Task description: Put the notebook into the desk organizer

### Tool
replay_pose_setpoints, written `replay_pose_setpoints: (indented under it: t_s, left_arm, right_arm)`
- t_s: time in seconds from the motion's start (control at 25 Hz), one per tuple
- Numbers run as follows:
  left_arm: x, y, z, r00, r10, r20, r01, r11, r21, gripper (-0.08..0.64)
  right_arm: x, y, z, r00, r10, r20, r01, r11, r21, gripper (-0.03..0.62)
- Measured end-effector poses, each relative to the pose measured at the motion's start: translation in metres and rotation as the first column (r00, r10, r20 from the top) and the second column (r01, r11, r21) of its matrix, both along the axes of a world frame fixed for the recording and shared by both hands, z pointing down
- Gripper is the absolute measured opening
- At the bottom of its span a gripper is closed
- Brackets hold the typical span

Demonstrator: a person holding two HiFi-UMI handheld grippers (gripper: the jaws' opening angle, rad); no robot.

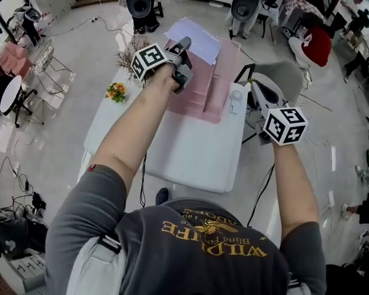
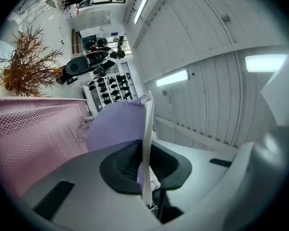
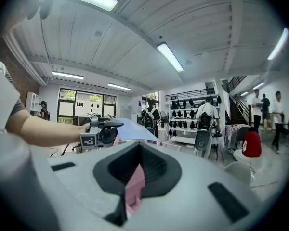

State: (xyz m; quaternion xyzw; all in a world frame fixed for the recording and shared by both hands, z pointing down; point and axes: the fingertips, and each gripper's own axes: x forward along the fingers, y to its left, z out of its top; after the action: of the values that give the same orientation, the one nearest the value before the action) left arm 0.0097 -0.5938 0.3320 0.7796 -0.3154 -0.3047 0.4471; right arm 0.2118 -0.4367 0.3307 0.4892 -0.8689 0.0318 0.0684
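My left gripper (image 1: pixel 183 54) is shut on a lavender spiral notebook (image 1: pixel 200 39), held over the far end of the pink mesh desk organizer (image 1: pixel 200 94). In the left gripper view the notebook (image 2: pixel 115 126) stands edge-on, clamped between the jaws (image 2: pixel 145 177), with the organizer's mesh wall (image 2: pixel 33 129) just to its left. My right gripper (image 1: pixel 253 85) hovers by the organizer's right side, apart from it. In the right gripper view a narrow slit between the jaws (image 3: pixel 135 177) shows only pink. Whether that gripper is shut is unclear. The left gripper (image 3: pixel 103 126) and the notebook (image 3: pixel 132 129) appear ahead.
The organizer stands on a white table (image 1: pixel 190 158). A dried plant (image 1: pixel 132 51) and yellow flowers (image 1: pixel 116 91) sit at the table's left edge. A small white object (image 1: pixel 235 100) lies by the organizer's right side. A pale chair (image 1: pixel 289 72) stands to the right.
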Motion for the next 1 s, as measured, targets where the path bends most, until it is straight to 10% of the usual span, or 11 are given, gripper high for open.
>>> replay_pose_setpoints:
  t_s: [0.6,0.84,1.0]
  left_arm:
    - [-0.033,-0.002,0.115,0.961,-0.044,0.273,0.135,0.936,-0.324,0.035]
    - [-0.034,0.006,0.141,0.823,0.048,0.565,0.175,0.926,-0.334,0.151]
    - [-0.029,0.013,0.154,0.665,0.114,0.738,0.171,0.939,-0.299,0.262]
  right_arm:
    - [-0.008,-0.003,0.027,1.0,-0.007,0.015,0.007,0.999,-0.043,0.0]
    - [-0.016,-0.001,0.032,1.0,-0.017,0.009,0.018,0.999,-0.047,-0.001]
    - [-0.014,-0.001,0.035,1.0,-0.014,0.007,0.014,0.999,-0.05,0.0]
